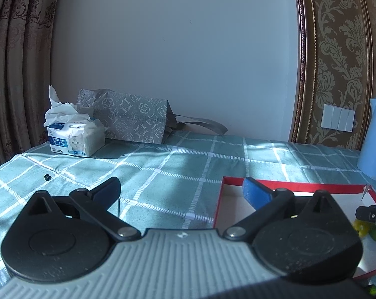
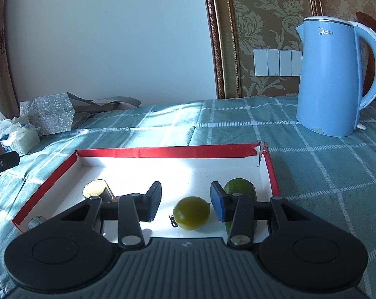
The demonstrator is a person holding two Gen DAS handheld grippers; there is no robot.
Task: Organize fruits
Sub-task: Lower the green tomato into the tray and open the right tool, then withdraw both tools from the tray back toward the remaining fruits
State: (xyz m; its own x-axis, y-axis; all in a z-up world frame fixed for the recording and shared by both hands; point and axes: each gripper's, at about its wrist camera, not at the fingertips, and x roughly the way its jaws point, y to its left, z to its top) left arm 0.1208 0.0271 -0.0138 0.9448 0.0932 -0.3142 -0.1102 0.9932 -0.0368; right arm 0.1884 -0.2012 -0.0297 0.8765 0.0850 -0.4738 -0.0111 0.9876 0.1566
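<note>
Fruits, catalogued as we find them: a round green fruit (image 2: 191, 213) lies on the white floor of a shallow red-rimmed box (image 2: 168, 151), near its front edge, with a tiny dark stem piece (image 2: 173, 221) just beside it. We note the right gripper (image 2: 186, 203) set low over the box, its two fingers standing on either side of this fruit with gaps showing on both sides, so the pads do not press it and nothing is held. A larger green fruit (image 2: 240, 186), oval and darker, lies just behind and to the right of the blue-padded finger (image 2: 217, 205), close to the box's right wall. A cut piece with a pale speckled face (image 2: 95, 188) sits at the left of the box, partly hidden by the gripper's black finger (image 2: 153, 203). A greyish rounded item (image 2: 36, 221) at the box's front left corner we cannot identify. The left gripper (image 1: 181, 189) we record with its fingers spread wide and empty above the checked teal cloth (image 1: 168, 164), beside the box's left wall. Further back: tissue pack (image 1: 74, 137), patterned grey bag (image 1: 128, 117), blue kettle (image 2: 332, 79), wall switches (image 2: 277, 62).
</note>
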